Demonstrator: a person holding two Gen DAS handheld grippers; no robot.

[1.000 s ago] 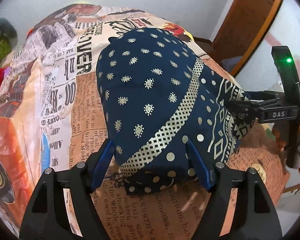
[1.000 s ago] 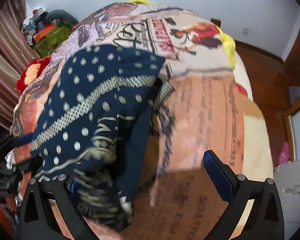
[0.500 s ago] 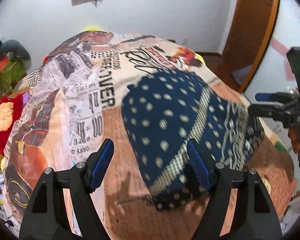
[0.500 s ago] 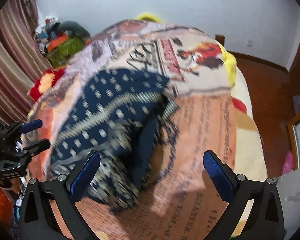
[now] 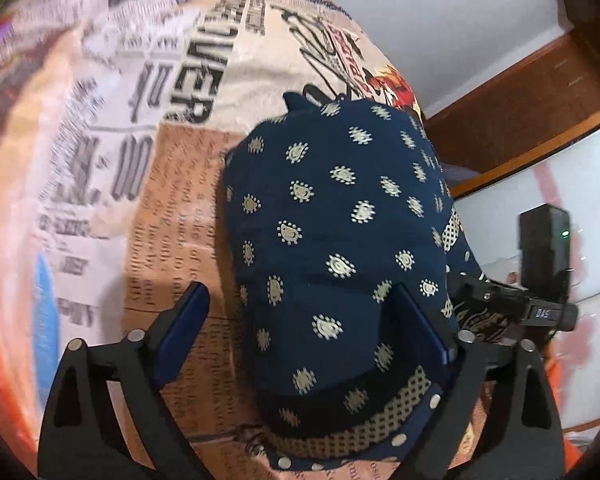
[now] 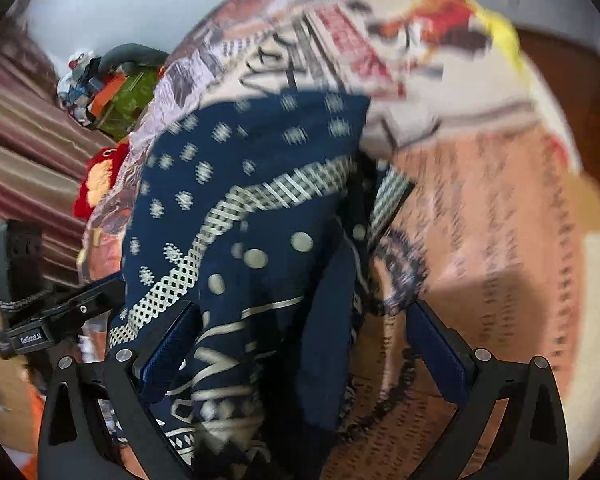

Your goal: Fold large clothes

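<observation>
Half a second ago both tongs hung apart from the cloth; now both are down at it again, and the cloth is folded over, its dotted side covering the patterned border. The navy cloth lies on the bed, on its newspaper-print cover. The left tongs are spread wide, grasping nothing: the right finger lies on top of the cloth, the left finger sits beside the cloth over the bed cover. The right tongs are also spread wide, with a bunched fold of the cloth lying between the fingers; whether a finger presses it, I cannot tell, as this view is blurred. The left view shows the cloth's neat dotted top and the right tongs at its far edge. The right view shows the cloth's rumpled side, plus a striped curtain and a pile of items beyond the bed.
</observation>
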